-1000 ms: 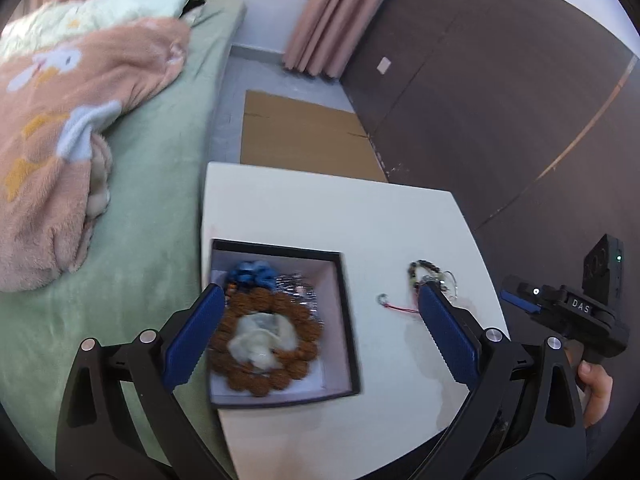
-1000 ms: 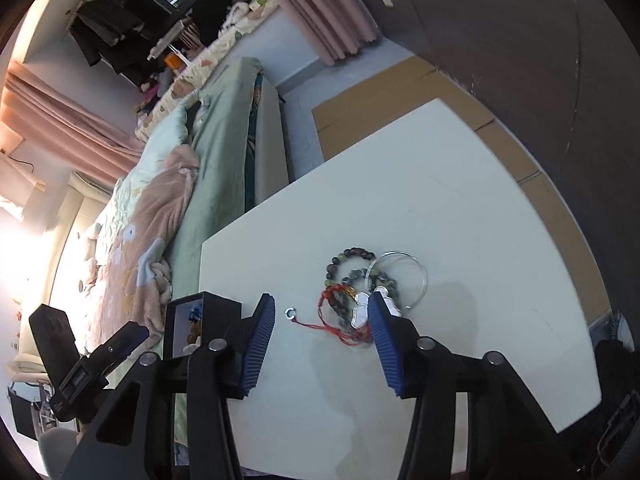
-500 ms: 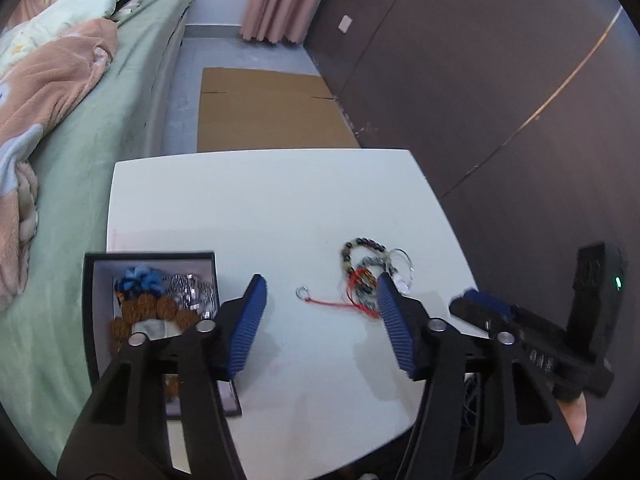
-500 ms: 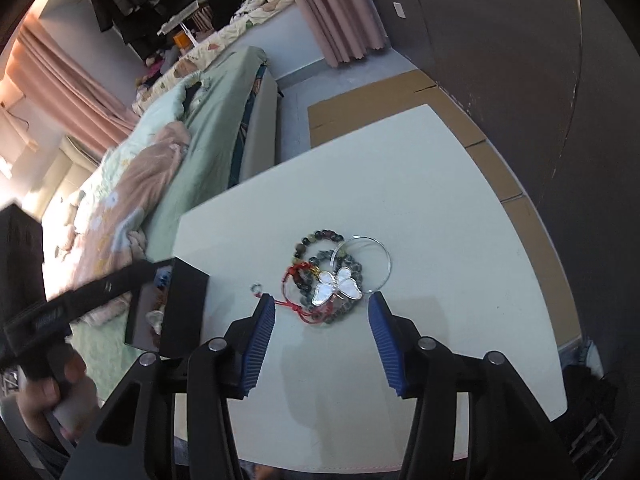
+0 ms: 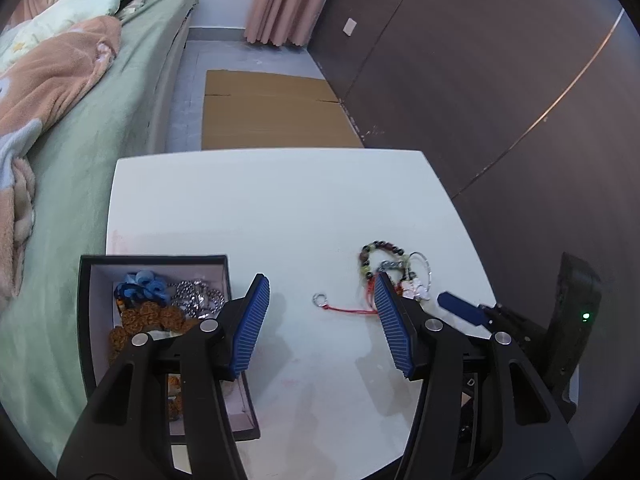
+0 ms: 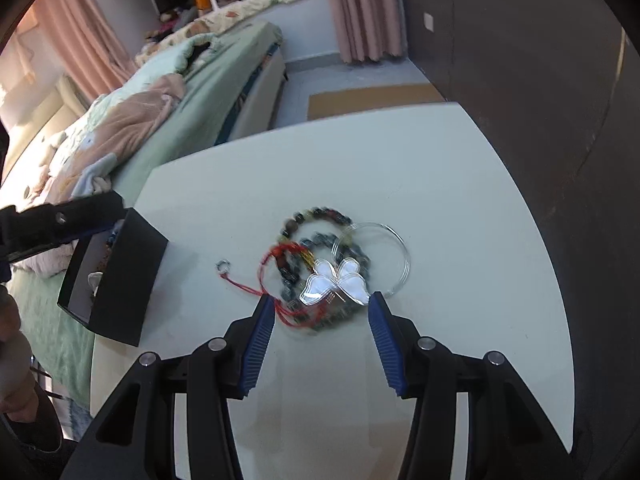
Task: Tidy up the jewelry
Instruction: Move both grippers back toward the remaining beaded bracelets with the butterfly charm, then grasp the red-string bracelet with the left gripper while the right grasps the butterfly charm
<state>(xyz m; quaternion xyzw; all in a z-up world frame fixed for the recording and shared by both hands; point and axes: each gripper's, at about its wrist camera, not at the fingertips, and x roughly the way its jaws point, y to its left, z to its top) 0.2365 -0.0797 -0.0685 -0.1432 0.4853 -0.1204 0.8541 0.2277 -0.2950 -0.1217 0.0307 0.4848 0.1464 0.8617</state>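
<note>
A black box (image 5: 86, 320) with pale lining sits at the white table's left edge. It holds a blue flower piece (image 5: 142, 284), a silver chain (image 5: 198, 298) and a brown bead bracelet (image 5: 148, 316). To its right lies a jewelry pile: bead bracelets (image 6: 320, 214), a red cord (image 6: 276, 256) ending in a small ring (image 6: 223, 267), a white butterfly pendant (image 6: 336, 280) and a clear bangle (image 6: 396, 240). My left gripper (image 5: 320, 280) hovers open between box and pile, above the cord's ring (image 5: 319, 299). My right gripper (image 6: 320, 296) is open, its tips flanking the pile's near edge without touching it.
A bed with a green sheet (image 5: 100, 120) and a pink blanket (image 5: 48, 80) runs along the table's left side. Flat cardboard (image 5: 272, 112) lies on the floor beyond the table (image 5: 280, 208). Dark wall panels (image 5: 500, 100) stand at the right. A hand (image 6: 16, 360) shows at the lower left.
My left gripper moved right from over the box to the bare table beside the pile, and its jaws narrowed. My right gripper rolled and sank closer to the pile.
</note>
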